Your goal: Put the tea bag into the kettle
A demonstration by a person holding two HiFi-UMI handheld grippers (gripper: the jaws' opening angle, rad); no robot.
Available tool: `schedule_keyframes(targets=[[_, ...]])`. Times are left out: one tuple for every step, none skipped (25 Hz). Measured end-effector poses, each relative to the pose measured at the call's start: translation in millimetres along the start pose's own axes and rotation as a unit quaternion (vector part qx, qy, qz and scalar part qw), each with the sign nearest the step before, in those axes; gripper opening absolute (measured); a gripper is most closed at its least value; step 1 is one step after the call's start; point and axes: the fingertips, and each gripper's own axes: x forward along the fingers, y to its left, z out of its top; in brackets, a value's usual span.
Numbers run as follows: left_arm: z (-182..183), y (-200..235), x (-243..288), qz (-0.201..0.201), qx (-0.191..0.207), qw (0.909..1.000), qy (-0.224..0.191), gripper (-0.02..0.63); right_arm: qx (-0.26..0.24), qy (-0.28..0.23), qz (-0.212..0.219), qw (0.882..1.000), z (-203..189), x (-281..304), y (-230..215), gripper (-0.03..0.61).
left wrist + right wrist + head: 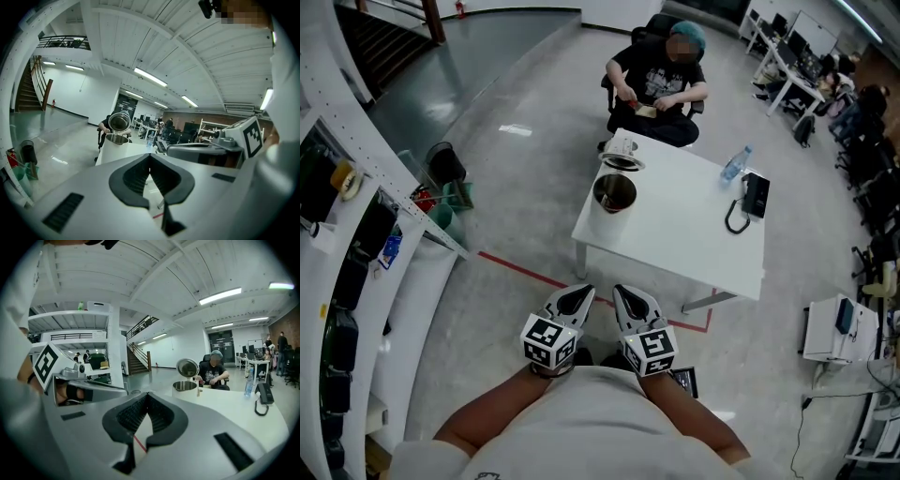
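1. Head view: the left hand-held gripper [579, 296] and right hand-held gripper [628, 293] are side by side, both pinched shut and empty.
2. The white steel-rimmed kettle [614, 192] stands on the white surface's [694, 239] far left corner.
3. Only the gripper views show its lid upright.
4. I cannot make out the tea bag.

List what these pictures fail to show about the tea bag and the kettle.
Tea bag: not recognisable in any view; too small at this range.
Kettle contents: dark in the head view; its rim hides them in both gripper views.
Object in the seated person's hands: too small, head view.
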Motion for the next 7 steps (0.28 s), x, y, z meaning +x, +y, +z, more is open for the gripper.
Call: schedule_keyframes(targets=[[-1.4,-0.4,-0.5,0.000,0.000,1.0000,0.001,0.008,0.000,0.000,-0.001,1.000,-0.7,-0.9,-0.1,0.011],[-2.9,-0.6,-0.6,0.000,-0.001,1.0000,0.002,0.009,0.000,0.000,-0.001,1.000,-1.6,-1.4,-0.2,0.011],[-4.4,-0.6,-0.8,0.000,-0.001,1.0000,0.003,0.009,0.001,0.000,-0.002,1.000,-2.6,-1.6,-0.4,0.011],[-5.8,-0.7,-1.1,0.000,-0.003,1.0000,0.005,0.008,0.002,0.000,-0.002,1.000,-3.5,-1.8,-0.5,0.011],[-7.2,-1.0,-1.4,-0.001,-0.004,1.0000,0.006,0.008,0.003,0.000,-0.002,1.000,-4.2,-2.0,-0.6,0.011],[-8.4,-1.3,-1.6,-0.001,-0.004,1.0000,0.007,0.009,0.003,0.000,-0.002,1.000,-4.6,-2.3,-0.7,0.011],[-9.6,-1.8,-1.7,-0.002,-0.005,1.0000,0.008,0.009,0.004,0.000,-0.002,1.000,-5.0,-2.7,-0.9,0.011]])
